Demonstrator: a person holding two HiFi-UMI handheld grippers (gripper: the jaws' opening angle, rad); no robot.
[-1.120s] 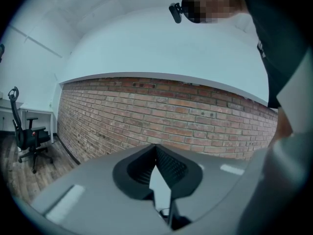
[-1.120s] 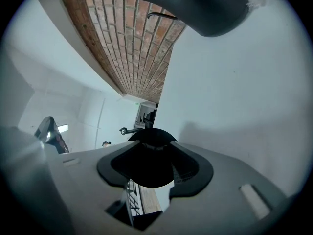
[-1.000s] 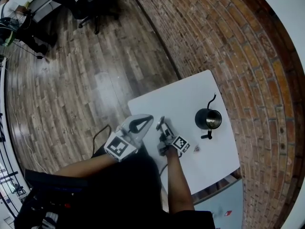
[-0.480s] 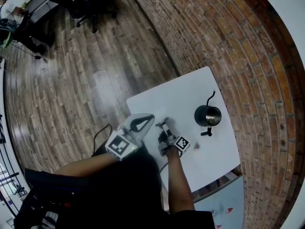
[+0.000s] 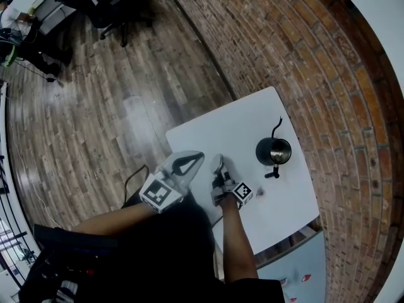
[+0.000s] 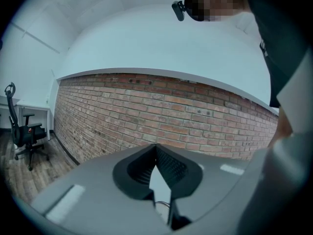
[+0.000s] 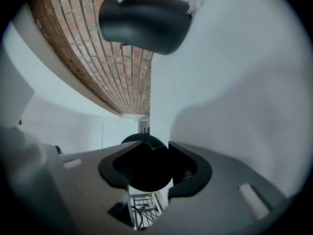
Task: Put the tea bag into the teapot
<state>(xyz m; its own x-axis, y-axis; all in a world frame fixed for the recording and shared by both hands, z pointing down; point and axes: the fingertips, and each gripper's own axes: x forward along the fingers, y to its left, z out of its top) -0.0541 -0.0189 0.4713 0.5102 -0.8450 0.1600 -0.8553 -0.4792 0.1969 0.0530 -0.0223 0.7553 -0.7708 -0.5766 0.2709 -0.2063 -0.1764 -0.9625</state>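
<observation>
A black teapot [image 5: 273, 151] with a thin curved spout stands uncovered on the white table [image 5: 227, 128]; it also hangs at the top of the rolled right gripper view as the teapot [image 7: 144, 21]. A small pale tea bag [image 5: 259, 195] lies on the table beside my right hand's marker cube. My right gripper [image 5: 218, 165] is near the table's left edge, turned on its side. Its jaws have just been closing, and a round black lid [image 7: 146, 164] sits between the pads, touching both. My left gripper [image 5: 187, 162] hovers just left of it, tips together, empty [image 6: 156, 147].
A brick wall [image 5: 297, 55] runs along the table's far side. Wooden floor [image 5: 95, 106] lies to the left, with office chairs [image 5: 104, 5] far off. The table's near edge is close to my body.
My right gripper has rolled and shifted slightly, and its jaws stand narrower. A pale oval now shows at its tip in the head view. The left gripper and the teapot have kept still.
</observation>
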